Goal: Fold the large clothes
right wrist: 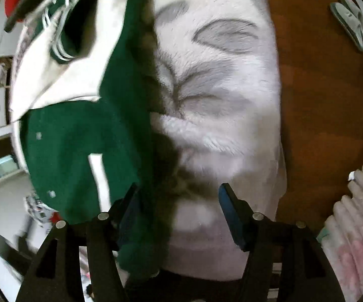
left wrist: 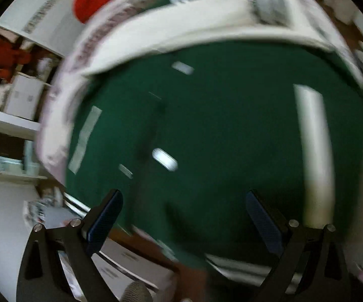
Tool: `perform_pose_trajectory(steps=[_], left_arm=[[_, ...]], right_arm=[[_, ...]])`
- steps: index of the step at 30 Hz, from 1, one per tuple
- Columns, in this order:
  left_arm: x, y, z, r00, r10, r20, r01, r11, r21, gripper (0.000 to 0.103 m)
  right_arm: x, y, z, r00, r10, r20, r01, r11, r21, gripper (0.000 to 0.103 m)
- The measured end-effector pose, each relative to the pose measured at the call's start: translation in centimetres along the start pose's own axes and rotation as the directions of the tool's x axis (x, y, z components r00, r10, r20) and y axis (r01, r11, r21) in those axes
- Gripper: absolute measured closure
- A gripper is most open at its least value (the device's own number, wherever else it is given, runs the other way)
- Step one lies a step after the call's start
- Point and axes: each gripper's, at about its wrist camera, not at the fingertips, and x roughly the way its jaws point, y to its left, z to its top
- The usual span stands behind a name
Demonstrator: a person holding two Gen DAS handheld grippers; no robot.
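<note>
Motion-blurred green jacket (left wrist: 219, 138), left gripper (left wrist: 184, 216) spread

A brown wooden table (right wrist: 320, 105) fills the right wrist view from 1 to 4 o'clock. At 9 o'clock in the left wrist view, white shelves (left wrist: 12, 123) hold boxes (left wrist: 24, 98); pale floor (left wrist: 2, 216) lies at 8 o'clock.

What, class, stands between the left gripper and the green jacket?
Nothing visible. In the blurred left wrist view, the left gripper has its fingers spread wide, with the green jacket filling the view straight ahead; no other object lies between them.
</note>
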Motion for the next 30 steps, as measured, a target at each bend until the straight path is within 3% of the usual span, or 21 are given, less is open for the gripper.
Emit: perform_pose_trajectory(steps=[2, 4, 7, 11, 13, 16, 19, 22, 25, 27, 29, 30], left_arm=[[-0.8, -3.0, -1.8, 0.997, -0.063, -0.04, 0.064, 0.998, 0.027, 0.002], [-1.5, -6.5, -3.1, 0.997, -0.064, -0.05, 0.069, 0.993, 0.093, 0.002], [-1.7, -10.8, -4.0, 1.0, -0.015, -0.011, 0.017, 0.978, 0.208, 0.002], [-1.1, -16.1, -6.1, 0.999, 0.015, 0.051, -0.033, 0.933, 0.357, 0.002], [-0.5, -17.6, -7.0, 0.998, 0.011, 0.062, -0.035, 0.92, 0.391, 0.002], [1.8, -18.5, -7.2, 0.993, 0.092, 0.079, -0.118, 0.895, 0.43, 0.002], [2.2, -16.6, -6.0, 0.994, 0.085, 0.064, -0.103, 0.927, 0.362, 0.001], [1.1, -13.3, -5.2, 0.971, 0.189, 0.148, -0.224, 0.934, 0.28, 0.003], [1.3, -10.8, -4.5, 0.977, 0.181, 0.116, -0.203, 0.955, 0.218, 0.003], [1.3, -10.1, -4.4, 0.974, 0.186, 0.128, -0.21, 0.954, 0.215, 0.003], [1.5, -10.4, -4.5, 0.975, 0.178, 0.132, -0.205, 0.952, 0.229, 0.007], [1.5, -10.4, -4.7, 0.98, 0.153, 0.13, -0.181, 0.954, 0.238, 0.019]], right_arm=[[-1.2, -0.1, -0.9, 0.999, -0.047, 0.01, 0.047, 0.999, -0.023, 0.038], [-2.3, -0.4, -1.5, 0.996, -0.088, 0.02, 0.088, 0.995, -0.045, 0.038], [-3.9, -3.5, -2.7, 0.993, -0.116, 0.02, 0.116, 0.992, -0.045, 0.038], [-4.5, -7.3, -2.8, 0.989, -0.147, 0.018, 0.147, 0.989, 0.026, 0.038], [-5.0, -9.6, -2.3, 0.991, -0.134, 0.025, 0.133, 0.989, 0.06, 0.038], [-6.7, -11.3, -0.4, 0.991, -0.123, 0.042, 0.12, 0.99, 0.072, 0.038], [-7.2, -11.6, 1.1, 0.993, -0.106, 0.052, 0.104, 0.993, 0.05, 0.038], [-6.9, -11.9, 3.7, 0.998, -0.034, 0.061, 0.034, 0.999, 0.004, 0.038], [-5.5, -10.5, 6.1, 0.986, 0.151, 0.077, -0.147, 0.988, -0.051, 0.038], [-4.3, -9.5, 8.2, 0.954, 0.293, 0.071, -0.289, 0.956, -0.054, 0.033], [-2.6, -8.4, 11.1, 0.891, 0.45, 0.06, -0.449, 0.893, -0.03, 0.029], [-1.9, -7.9, 12.1, 0.874, 0.483, 0.062, -0.482, 0.876, -0.019, 0.029]])
